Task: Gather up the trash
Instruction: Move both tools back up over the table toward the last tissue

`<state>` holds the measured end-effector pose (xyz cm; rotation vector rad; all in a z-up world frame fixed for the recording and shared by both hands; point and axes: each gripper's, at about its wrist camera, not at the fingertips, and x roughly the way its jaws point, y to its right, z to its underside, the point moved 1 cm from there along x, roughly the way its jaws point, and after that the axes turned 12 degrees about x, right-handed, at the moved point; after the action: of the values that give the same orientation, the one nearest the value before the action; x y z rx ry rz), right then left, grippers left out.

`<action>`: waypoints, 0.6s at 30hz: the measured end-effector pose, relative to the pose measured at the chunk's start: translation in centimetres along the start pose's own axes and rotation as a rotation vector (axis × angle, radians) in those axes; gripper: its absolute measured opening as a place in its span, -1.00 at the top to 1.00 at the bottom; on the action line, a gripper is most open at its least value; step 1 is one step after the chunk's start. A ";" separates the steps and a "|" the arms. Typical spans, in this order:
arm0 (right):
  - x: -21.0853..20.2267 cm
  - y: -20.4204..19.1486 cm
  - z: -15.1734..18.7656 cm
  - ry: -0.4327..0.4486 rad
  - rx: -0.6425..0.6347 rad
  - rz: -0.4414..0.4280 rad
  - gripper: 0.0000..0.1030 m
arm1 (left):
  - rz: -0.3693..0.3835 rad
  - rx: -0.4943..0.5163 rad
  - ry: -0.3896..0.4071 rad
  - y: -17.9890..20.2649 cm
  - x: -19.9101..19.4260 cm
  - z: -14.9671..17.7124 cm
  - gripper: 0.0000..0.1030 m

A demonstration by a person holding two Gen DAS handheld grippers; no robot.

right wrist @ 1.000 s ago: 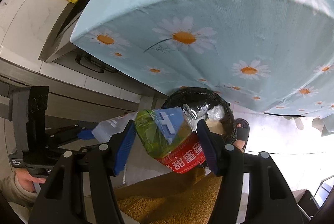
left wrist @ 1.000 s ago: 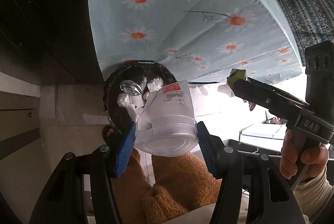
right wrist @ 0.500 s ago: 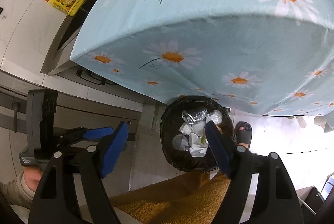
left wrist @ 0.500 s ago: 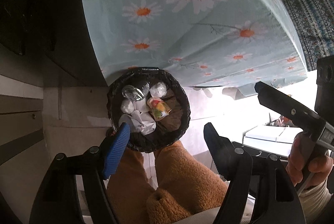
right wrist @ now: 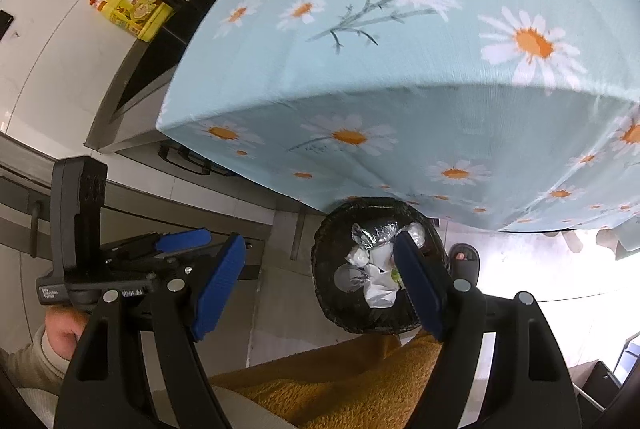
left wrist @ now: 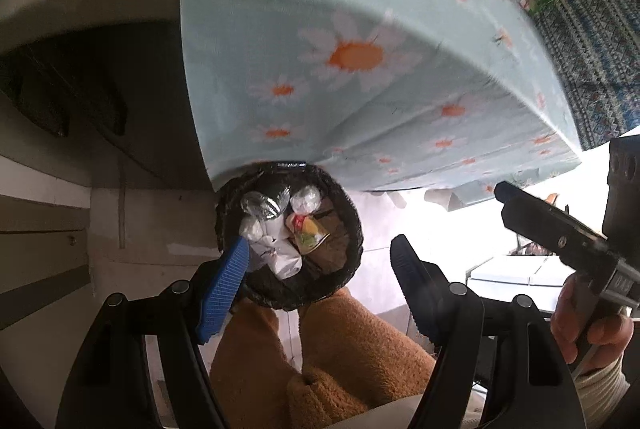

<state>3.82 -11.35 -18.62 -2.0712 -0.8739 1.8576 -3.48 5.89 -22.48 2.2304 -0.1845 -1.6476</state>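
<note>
Jaws spread wide and empty on both the left gripper (left wrist: 320, 281) and right gripper (right wrist: 316, 285), above a bin (left wrist: 352, 225) of trash

Black-lined, round, on the floor under the daisy-cloth worktop (left wrist: 360, 49), it holds crumpled wrappers (left wrist: 276, 253) and foil (left wrist: 264, 205); only the right view shows a yellow bottle (right wrist: 132, 9) and sandalled foot (right wrist: 464, 257)

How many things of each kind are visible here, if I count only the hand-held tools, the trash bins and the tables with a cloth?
Tools: 2, the left tool and the right tool, both open and empty
Black trash bin: 1, with trash inside
Table with daisy cloth: 1
Total: 4
</note>
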 end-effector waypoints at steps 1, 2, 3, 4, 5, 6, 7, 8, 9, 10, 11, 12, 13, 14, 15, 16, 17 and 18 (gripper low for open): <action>-0.4 -0.2 0.0 0.008 -0.004 0.001 -0.48 | -0.001 0.008 0.014 0.2 -0.5 -0.2 -0.38; -0.7 -0.4 0.0 0.016 -0.008 0.001 -0.48 | -0.002 0.016 0.025 0.4 -0.9 -0.4 -0.38; -1.0 -0.6 0.1 0.022 -0.011 -0.001 -0.48 | -0.001 0.022 0.036 0.5 -1.4 -0.6 -0.38; -1.4 -0.7 0.0 0.032 -0.014 -0.003 -0.48 | -0.001 0.030 0.050 0.7 -2.0 -0.7 -0.38; -1.7 -0.9 0.0 0.041 -0.015 -0.005 -0.48 | -0.001 0.035 0.061 0.8 -2.4 -0.9 -0.38; -2.1 -1.0 0.0 0.049 -0.016 -0.005 -0.48 | -0.001 0.043 0.075 1.0 -3.0 -1.1 -0.38; -2.5 -1.2 -0.2 0.064 -0.017 -0.005 -0.48 | -0.003 0.052 0.093 1.1 -3.6 -1.3 -0.38; -3.1 -1.4 -0.3 0.079 -0.018 -0.006 -0.48 | -0.004 0.058 0.105 1.3 -4.1 -1.5 -0.38; -3.3 -1.5 -0.3 0.086 -0.016 -0.006 -0.48 | -0.006 0.065 0.120 1.4 -4.8 -1.6 -0.38; -3.8 -1.7 -0.4 0.098 -0.010 -0.008 -0.48 | -0.006 0.068 0.126 1.5 -5.1 -1.8 -0.38; -4.3 -1.9 -0.6 0.107 -0.007 -0.010 -0.49 | -0.006 0.070 0.133 1.4 -5.6 -1.9 -0.38; -4.7 -2.0 -0.7 0.117 -0.007 -0.010 -0.50 | -0.006 0.071 0.140 1.4 -5.9 -1.9 -0.38; -5.4 -2.2 -0.9 0.132 -0.008 -0.010 -0.50 | -0.006 0.078 0.147 1.6 -6.4 -2.0 -0.38; -5.9 -2.5 -1.0 0.143 -0.009 -0.011 -0.51 | -0.009 0.087 0.152 1.7 -6.7 -2.2 -0.38; -6.5 -2.7 -1.2 0.158 -0.014 -0.011 -0.53 | -0.013 0.100 0.162 1.9 -7.3 -2.4 -0.38; -6.9 -2.9 -1.3 0.170 -0.020 -0.007 -0.54 | -0.012 0.107 0.170 1.9 -7.6 -2.5 -0.38; -7.4 -3.2 -1.6 0.183 -0.024 0.000 -0.55 | -0.012 0.111 0.180 2.0 -8.0 -2.7 -0.38; -7.7 -3.3 -1.8 0.196 -0.027 0.002 -0.55 | -0.011 0.112 0.188 2.1 -8.4 -2.9 -0.38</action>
<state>4.43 -12.66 -10.12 -2.2249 -0.8513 1.6175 -3.15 7.21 -13.45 2.4583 -0.2200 -1.4545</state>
